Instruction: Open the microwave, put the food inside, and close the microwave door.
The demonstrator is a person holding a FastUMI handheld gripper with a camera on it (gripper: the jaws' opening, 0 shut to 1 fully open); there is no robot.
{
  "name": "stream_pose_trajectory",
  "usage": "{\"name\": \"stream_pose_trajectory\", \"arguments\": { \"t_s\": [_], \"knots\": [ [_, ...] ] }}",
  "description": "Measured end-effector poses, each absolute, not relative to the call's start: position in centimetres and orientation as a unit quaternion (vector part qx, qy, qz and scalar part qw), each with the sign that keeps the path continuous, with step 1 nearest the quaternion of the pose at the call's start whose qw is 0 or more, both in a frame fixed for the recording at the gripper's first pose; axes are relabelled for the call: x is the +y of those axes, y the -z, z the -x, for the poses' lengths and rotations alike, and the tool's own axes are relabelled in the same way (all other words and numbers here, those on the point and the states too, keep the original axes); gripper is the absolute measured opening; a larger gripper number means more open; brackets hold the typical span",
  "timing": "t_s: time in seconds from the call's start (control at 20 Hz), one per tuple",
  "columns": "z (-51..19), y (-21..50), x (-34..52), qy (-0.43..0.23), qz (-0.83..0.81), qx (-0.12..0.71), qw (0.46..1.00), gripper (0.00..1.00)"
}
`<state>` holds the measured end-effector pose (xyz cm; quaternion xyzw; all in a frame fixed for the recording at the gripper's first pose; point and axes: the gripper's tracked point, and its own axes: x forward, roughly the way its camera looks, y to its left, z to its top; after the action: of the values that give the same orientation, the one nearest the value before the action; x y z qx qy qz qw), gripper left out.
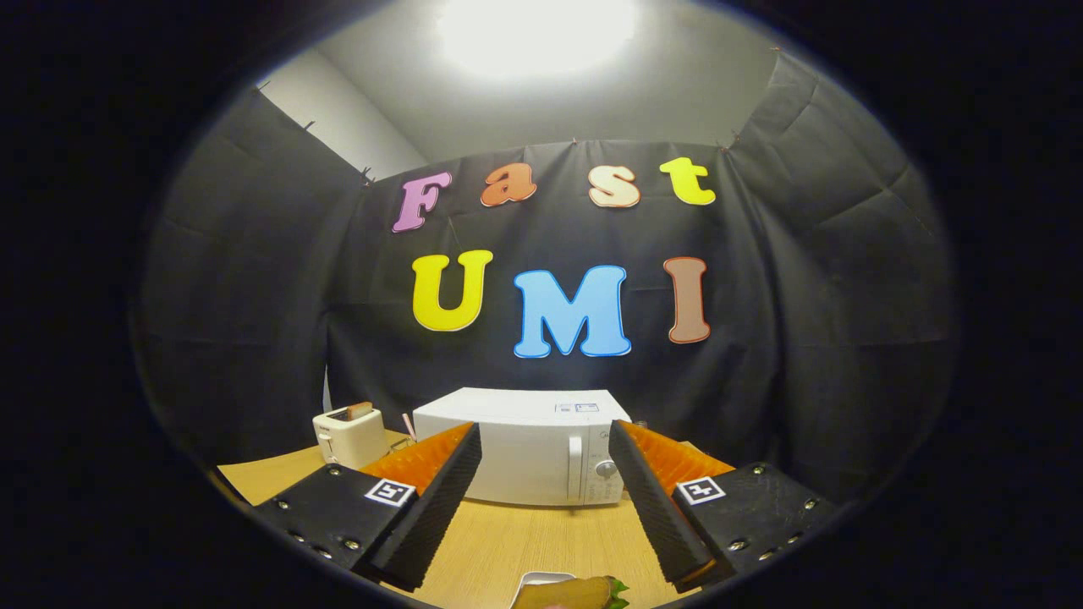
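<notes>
The tongs [546,440] are released: the two fingers stand wide apart above the wooden worktop [508,541] and grip nothing. The microwave [529,444] sits on the worktop beyond the fingertips, framed in the gap between them, with its door shut. The door handle [575,465] and the control knob [606,468] are on its right side. The food [575,594], a sandwich with green leaf showing, lies on a white plate [533,582] near the base of the fingers, between them. A white toaster [349,436] stands to the left of the microwave, close beside it.
</notes>
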<state>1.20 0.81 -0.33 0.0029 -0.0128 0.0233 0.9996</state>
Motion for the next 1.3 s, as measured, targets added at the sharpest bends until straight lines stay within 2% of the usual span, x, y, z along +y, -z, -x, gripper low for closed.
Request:
{"name": "stream_pose_trajectory", "arguments": {
  "t_s": [0.7,1.3],
  "knots": [
    [-15.8,4.9,-2.0,-0.008,-0.033,0.049,0.998,0.97],
    [-25.4,16.4,-4.1,-0.017,-0.027,0.18,0.983,0.97]
  ]
}}
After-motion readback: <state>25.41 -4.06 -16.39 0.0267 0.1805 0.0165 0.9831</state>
